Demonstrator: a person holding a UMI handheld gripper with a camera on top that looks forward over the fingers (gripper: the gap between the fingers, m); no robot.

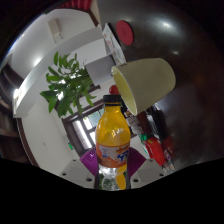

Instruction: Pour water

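Observation:
An orange drink bottle (113, 133) with a black cap and an orange-and-white label stands between my fingers, and my gripper (113, 163) is shut on it at its lower body. The purple pads (88, 159) press on both sides of the bottle. The bottle is lifted and the whole scene appears tilted. Just beyond the cap hangs a pale yellow cup (144, 80), its open mouth turned toward the bottle's top. The bottle's base is partly hidden between the fingers.
A green leafy plant (65, 85) stands to the left beyond the bottle. A white wall or table surface (45, 45) stretches behind it. A red round object (123, 32) lies far beyond the cup. Small red things (155, 150) sit to the right of the bottle.

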